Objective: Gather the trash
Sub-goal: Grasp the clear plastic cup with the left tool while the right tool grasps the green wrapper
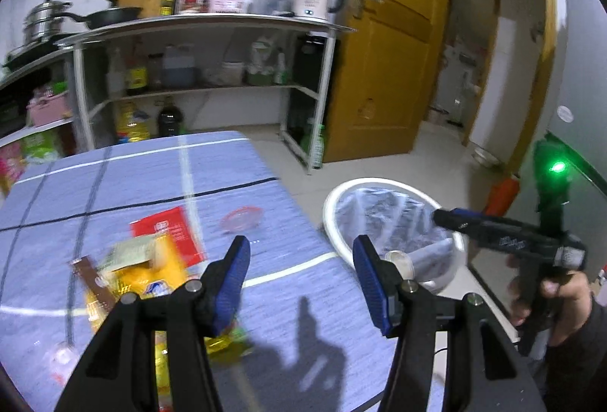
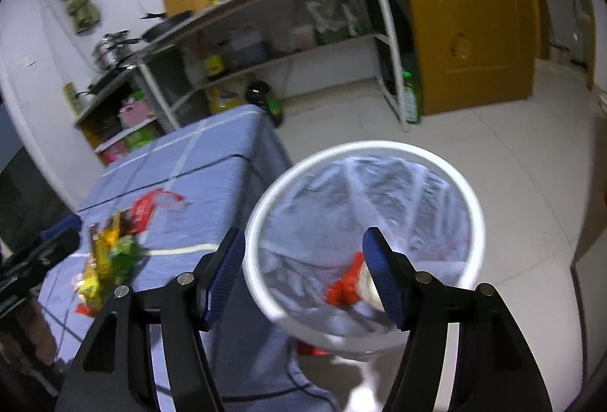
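Note:
Trash lies on the blue checked tablecloth (image 1: 265, 161): a red packet (image 1: 167, 228), a yellow wrapper (image 1: 148, 283), a brown strip (image 1: 91, 279) and a clear pink lid (image 1: 241, 218). My left gripper (image 1: 301, 260) hangs open above the table's right edge, nothing between its blue pads. A white bin (image 2: 364, 146) with a clear liner stands on the floor beside the table. My right gripper (image 2: 303, 249) is open over the bin with nothing held. A red wrapper (image 2: 343, 288) and a pale container lie inside. The left wrist view shows the right gripper (image 1: 442, 216) over the bin (image 1: 379, 182).
A metal shelf unit (image 1: 212, 23) carries a kettle, pans and bottles behind the table. An orange door (image 1: 383, 51) stands open to the right. A hand (image 1: 565, 290) holds the right gripper. Yellow and green wrappers (image 2: 110, 260) show on the table from the right.

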`<state>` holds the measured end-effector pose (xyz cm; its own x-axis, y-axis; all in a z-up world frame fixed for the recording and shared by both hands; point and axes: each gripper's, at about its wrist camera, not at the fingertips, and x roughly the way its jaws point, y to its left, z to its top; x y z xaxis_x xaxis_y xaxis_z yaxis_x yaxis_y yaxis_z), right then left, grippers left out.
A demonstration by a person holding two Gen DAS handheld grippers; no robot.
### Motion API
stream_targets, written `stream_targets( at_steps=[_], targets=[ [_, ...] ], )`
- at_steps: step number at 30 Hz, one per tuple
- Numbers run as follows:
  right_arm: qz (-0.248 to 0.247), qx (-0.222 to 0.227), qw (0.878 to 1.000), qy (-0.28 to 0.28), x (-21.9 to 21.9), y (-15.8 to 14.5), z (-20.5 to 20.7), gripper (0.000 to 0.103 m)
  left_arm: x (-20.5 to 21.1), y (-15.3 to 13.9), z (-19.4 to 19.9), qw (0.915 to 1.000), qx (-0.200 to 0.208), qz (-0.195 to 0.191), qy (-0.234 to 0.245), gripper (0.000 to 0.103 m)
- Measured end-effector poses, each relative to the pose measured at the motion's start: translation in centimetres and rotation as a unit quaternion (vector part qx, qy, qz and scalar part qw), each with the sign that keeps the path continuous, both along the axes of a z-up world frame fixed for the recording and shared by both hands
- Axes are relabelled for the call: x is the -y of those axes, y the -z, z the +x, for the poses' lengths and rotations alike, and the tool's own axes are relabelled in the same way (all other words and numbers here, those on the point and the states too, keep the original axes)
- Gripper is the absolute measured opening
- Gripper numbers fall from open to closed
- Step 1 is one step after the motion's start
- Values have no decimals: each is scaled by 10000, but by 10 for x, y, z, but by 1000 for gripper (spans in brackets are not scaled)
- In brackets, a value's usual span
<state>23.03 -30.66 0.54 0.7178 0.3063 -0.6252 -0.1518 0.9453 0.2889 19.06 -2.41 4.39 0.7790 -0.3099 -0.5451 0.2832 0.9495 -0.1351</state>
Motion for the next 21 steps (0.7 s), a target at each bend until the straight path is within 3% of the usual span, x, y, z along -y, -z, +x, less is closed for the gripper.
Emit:
stream_targets(
  at_steps=[12, 21],
  targets=[
    [133, 218, 9947, -993, -89, -13, -15, 65, -88, 24, -32, 9951, -21, 157, -978, 58],
    [200, -208, 9858, -1657, -152, 9, -6, 62, -142, 49, -51, 9876, -187, 146, -1552, 59]
  ],
)
